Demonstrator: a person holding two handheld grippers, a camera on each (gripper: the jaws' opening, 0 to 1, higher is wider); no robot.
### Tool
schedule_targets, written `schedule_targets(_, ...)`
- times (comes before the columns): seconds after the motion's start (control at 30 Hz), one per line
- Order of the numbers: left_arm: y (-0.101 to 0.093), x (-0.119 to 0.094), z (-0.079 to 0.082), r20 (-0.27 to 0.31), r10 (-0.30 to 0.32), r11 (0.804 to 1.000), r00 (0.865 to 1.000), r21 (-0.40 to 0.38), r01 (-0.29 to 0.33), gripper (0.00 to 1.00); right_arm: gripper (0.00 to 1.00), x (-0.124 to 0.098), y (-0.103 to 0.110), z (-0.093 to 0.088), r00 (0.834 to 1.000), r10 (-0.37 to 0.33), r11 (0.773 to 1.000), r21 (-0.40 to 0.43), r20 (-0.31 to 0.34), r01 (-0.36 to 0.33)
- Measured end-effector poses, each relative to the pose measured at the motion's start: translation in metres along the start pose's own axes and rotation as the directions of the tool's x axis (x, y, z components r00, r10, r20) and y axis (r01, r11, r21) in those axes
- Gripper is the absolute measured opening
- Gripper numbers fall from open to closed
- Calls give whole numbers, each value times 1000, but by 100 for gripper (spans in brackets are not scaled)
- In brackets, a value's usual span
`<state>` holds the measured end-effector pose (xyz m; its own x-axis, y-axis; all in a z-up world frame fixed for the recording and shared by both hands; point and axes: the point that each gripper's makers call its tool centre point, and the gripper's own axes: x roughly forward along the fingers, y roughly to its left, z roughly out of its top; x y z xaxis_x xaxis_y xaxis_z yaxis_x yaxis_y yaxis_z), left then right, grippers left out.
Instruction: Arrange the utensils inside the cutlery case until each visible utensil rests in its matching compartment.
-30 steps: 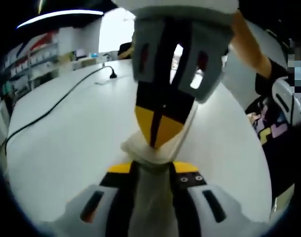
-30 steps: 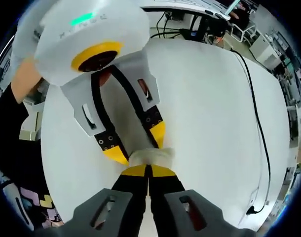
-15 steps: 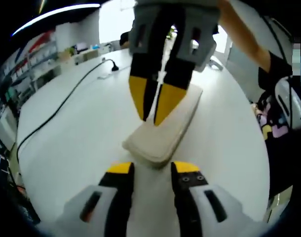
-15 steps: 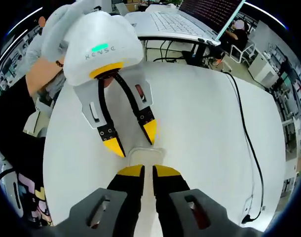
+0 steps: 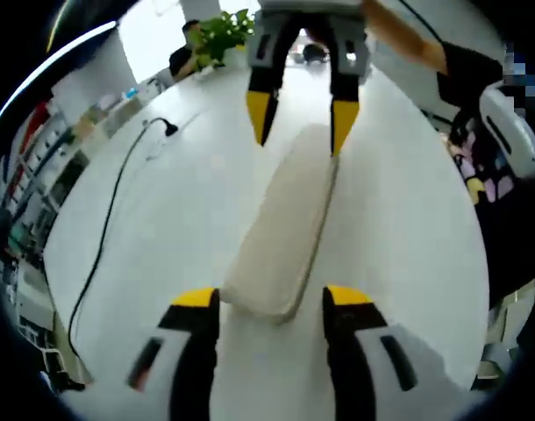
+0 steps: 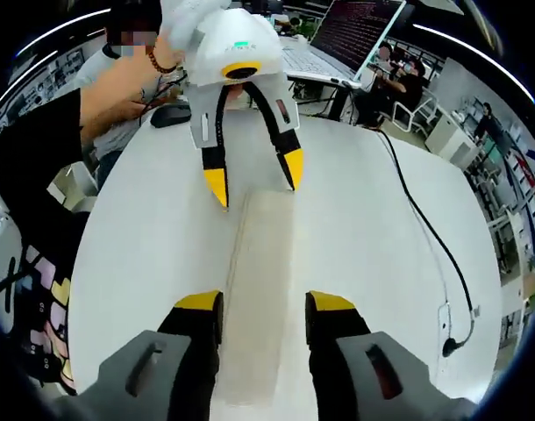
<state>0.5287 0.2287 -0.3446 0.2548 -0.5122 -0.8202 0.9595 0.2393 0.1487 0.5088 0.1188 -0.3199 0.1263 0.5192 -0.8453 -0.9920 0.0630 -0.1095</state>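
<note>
Case (image 5: pixel 285 232) lies closed on table (image 5: pixel 145 263), left gripper (image 5: pixel 272 303) and right gripper (image 6: pixel 254 307) spread at opposite ends, gripping nothing; next likely opening it.

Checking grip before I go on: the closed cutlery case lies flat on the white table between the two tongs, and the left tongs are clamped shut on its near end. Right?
Not quite. The left tongs are open, their jaws spread to either side of the cutlery case, as the left gripper view shows. The rest holds: the case lies closed and flat on the white table, between the two tongs.
</note>
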Motion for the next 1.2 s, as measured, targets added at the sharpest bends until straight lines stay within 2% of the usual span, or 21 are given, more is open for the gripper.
schedule_targets(0.1,1,4,4,-20,-4,1000,1000,8,4,54,45,-3,4,-12,1000,6,1000,12,12,-6)
schedule_targets(0.23,0,11,2,-82,-16,999,996,43,20,57,47,-4,9,-28,1000,4,1000,16,9,-4)
schedule_targets(0.4,-2,17,2,-123,-37,998,992,54,44,59,52,-6,13,-39,1000,-2,1000,25,21,1)
schedule_targets(0.57,-2,19,-3,-186,-37,995,982,82,53,59,56,-4,19,-48,1000,-2,1000,22,29,1)
schedule_targets(0.63,-3,20,-1,-179,-50,995,983,76,65,59,55,-4,21,-53,1000,-3,1000,11,25,3)
schedule_targets(0.67,-8,21,4,-149,-87,994,985,47,95,59,55,-4,22,-56,1000,-4,1000,6,23,4)
schedule_targets(0.73,-2,22,5,-147,-76,996,986,38,83,59,55,-5,24,-61,1000,-11,1000,15,18,11)
schedule_targets(0.87,-1,23,-1,-197,-74,995,978,55,86,59,56,-9,22,-67,999,-26,999,20,28,25)
schedule_targets(1.2,-2,27,-11,-249,-96,993,964,46,111,57,56,-3,17,-81,998,-29,998,51,60,26)
